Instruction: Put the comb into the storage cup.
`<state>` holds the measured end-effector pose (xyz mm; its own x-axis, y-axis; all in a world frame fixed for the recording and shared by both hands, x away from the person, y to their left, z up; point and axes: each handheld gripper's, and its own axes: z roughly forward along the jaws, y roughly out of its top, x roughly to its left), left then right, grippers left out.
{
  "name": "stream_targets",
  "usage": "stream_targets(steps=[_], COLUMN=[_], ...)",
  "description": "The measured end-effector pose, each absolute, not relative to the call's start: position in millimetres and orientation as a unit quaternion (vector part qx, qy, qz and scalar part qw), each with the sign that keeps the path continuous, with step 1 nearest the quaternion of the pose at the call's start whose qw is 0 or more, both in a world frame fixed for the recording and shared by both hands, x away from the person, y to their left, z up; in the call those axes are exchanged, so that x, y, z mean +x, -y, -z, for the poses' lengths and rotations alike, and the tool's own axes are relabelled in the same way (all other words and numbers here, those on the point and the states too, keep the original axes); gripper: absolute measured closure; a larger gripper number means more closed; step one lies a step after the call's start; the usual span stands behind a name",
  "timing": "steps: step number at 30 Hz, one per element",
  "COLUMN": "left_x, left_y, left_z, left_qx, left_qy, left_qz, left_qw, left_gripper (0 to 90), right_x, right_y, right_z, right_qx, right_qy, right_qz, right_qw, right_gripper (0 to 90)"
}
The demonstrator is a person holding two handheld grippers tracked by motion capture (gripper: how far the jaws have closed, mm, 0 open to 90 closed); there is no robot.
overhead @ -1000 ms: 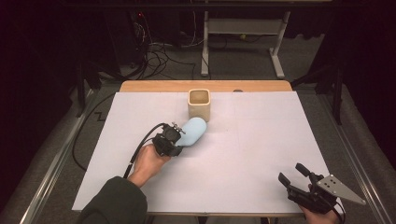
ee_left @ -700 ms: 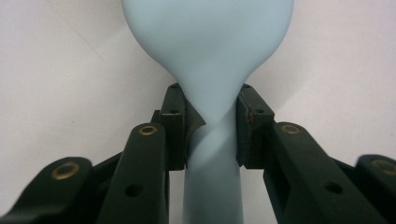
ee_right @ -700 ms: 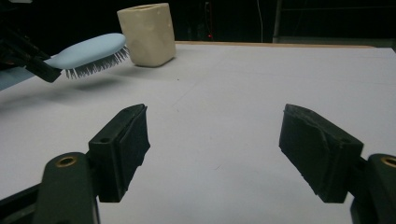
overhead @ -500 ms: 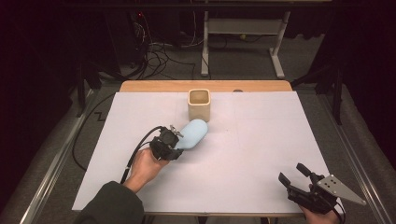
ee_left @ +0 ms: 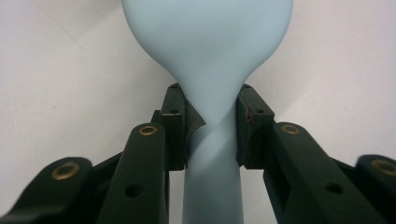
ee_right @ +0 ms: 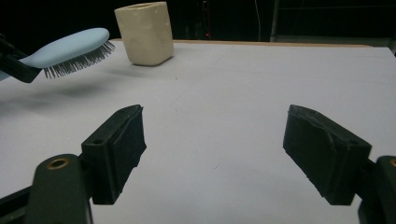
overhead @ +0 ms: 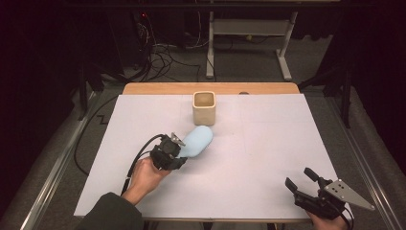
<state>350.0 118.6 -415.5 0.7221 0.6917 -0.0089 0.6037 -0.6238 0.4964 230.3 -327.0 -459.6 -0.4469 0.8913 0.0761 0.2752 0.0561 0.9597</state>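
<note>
**Left gripper clamps pale blue hairbrush near cream cup**

Left gripper (overhead: 178,152), black plastic w/ brass rivets, is closed on the narrow neck of a hairbrush (overhead: 195,142); both pads press the handle where it widens into the oval head. Brush is smooth, matte, pale blue plastic; in the right gripper view its dark thin bristles (ee_right: 79,63) face down and it is held clear of the table, head tilted up. Just beyond the head stands a cream cup (overhead: 204,108), squarish w/ rounded corners, matte; inside is in shadow, contents can't be told. No writing legible. Right gripper (overhead: 302,181), near the table's front right corner, jaws wide apart and just been opening, nothing between them. White paper-like sheet (overhead: 268,153) covers the table.
</note>
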Motion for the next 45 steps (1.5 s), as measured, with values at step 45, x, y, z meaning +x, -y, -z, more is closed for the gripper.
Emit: stream_targets(steps=[45], left_x=[309.7], left_y=[-126.8], left_z=[409.5], left_qx=[0.891], left_qy=[-0.337], left_qz=[-0.105], left_qw=[0.285], left_gripper=[69.1], right_x=[239.2], right_y=[264.5], right_z=[450.1], right_qx=[0.369], right_qy=[-0.706], right_qz=[-0.556], right_qw=[0.235], right_gripper=[19.4])
